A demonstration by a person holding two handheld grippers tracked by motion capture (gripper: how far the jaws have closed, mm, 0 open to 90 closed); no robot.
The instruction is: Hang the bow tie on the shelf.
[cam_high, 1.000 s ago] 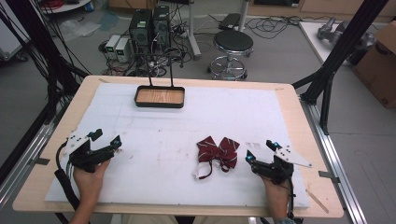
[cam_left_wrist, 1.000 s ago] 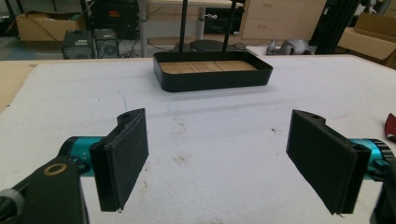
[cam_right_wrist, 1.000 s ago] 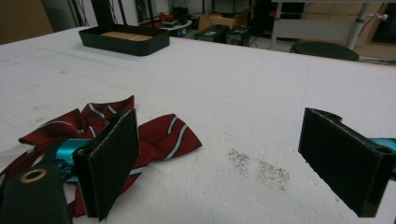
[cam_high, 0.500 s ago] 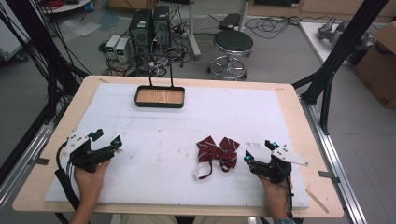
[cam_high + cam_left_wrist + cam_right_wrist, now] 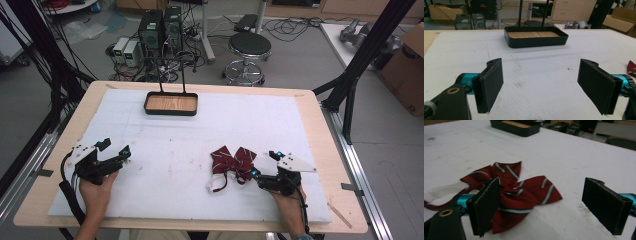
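**Bow tie within reach, both grippers wide open**

Here I am at the table, and the thing to watch is the bow tie [image 5: 233, 161] — dark red cloth with pale stripes, lying flat on the white table cover [image 5: 200, 135], near my side and right of centre. It looks light and soft, the sort of thing that folds and flops the instant it lifts, so I judge it won't hold its shape from one corner. A pale strap [image 5: 218, 184] trails from it toward me; thin and limp, a poor handle. The best hold, I reckon, is the pinched knot in the middle, where the cloth is bunched thickest, or else a full wing taken well in.

My right gripper [image 5: 262, 165] sits just beside the bow tie's right wing, jaws spread far apart and holding nothing. In the right gripper view the near wing [image 5: 524, 202] lies between my two pads, one pad overlapping the cloth — whether it actually touches I can't quite tell, the view being soft there.

My left gripper [image 5: 116, 148] rests well away on the left of the table, jaws just as wide, empty, nothing but bare cover between them. Straight ahead of it sits the black tray [image 5: 536, 40] with its wooden floor, at the far edge.
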